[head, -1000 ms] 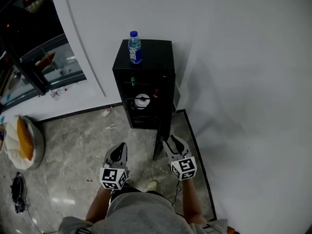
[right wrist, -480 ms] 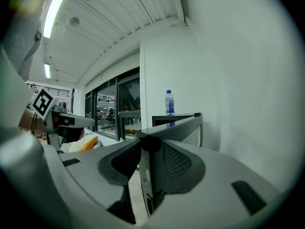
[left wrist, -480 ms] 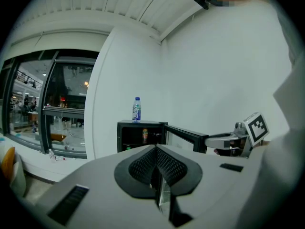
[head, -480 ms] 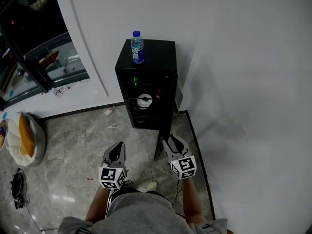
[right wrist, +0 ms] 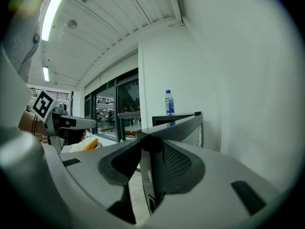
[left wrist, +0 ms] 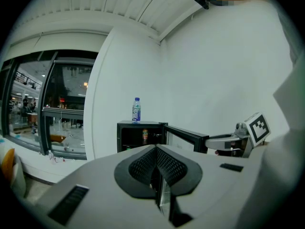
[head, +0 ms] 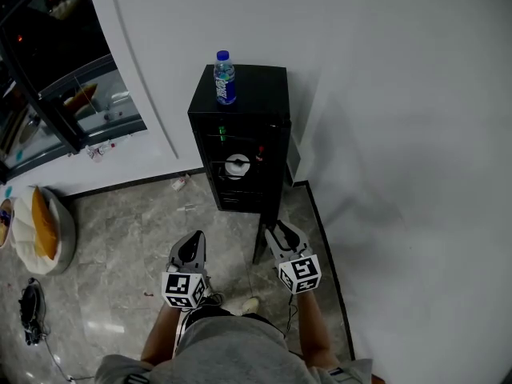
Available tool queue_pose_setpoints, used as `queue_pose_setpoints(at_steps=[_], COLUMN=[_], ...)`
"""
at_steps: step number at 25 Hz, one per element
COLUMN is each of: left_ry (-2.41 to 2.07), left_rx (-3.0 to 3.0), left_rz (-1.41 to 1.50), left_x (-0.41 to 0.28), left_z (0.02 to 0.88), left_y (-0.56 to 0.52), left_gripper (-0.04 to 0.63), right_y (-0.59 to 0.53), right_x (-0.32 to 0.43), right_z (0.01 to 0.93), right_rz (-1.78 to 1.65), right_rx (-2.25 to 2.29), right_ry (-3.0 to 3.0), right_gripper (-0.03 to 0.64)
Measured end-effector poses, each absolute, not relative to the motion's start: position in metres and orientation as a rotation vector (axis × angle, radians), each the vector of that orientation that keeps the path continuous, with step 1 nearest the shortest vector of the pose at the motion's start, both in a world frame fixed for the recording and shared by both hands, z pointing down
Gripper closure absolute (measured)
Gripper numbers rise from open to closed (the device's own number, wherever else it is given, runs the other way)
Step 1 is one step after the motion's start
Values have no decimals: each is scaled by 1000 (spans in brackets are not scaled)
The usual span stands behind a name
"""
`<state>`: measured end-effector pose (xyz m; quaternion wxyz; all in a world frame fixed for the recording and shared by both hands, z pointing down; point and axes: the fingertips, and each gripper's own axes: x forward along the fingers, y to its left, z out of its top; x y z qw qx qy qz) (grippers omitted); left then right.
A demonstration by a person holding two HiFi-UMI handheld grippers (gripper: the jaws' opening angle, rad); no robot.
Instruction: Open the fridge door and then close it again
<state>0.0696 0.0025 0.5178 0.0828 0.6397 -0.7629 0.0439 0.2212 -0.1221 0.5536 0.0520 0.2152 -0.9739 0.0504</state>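
The small black box-shaped fridge [head: 240, 130] stands on the grey marble floor [head: 120, 230], backed against the white wall [head: 384, 94]. A clear plastic water bottle [head: 224, 78] stands on the fridge's top, toward its left side. The fridge's black door [head: 270, 210] swings out from its right side, toward the person. The door's outer edge sits between the fingers of the right gripper [head: 276, 232]. The left gripper [head: 192, 248] is in front of the fridge, left of the door. A white sack [head: 44, 230] lies well left of the fridge.

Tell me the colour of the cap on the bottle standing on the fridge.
The cap is blue; the head view shows it best.
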Motion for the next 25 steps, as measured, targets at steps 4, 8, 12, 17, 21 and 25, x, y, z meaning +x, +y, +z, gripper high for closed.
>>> queue_pose_setpoints(at_steps=[4,8,12,17,21,25], left_ry=[-2288,-2287,-2276,-2260,-2243,-2223], left_rx=[1903,1900,1916,1946,1969,1993], left_rz=[128,133,134,145,167,169], left_x=[61,50,36,15,-4,-22], left_z=[517,520,519,516,517,517], left_y=[3,3,0,-7,-13,-17], left_gripper=[589,589,589,589,589,589], right_y=[-121,-119,-115,-112,-109,-106], right_x=[217,209,198,181,167,152], right_z=[555,554,554,553,552,552], right_rz=[154,150,148,149,159,170], right_rx=[662,667,703,760,790,833], right_ry=[-2954,-2944,-2924,-2901,-2890,-2875], right_gripper=[462,462,462,463,463,465])
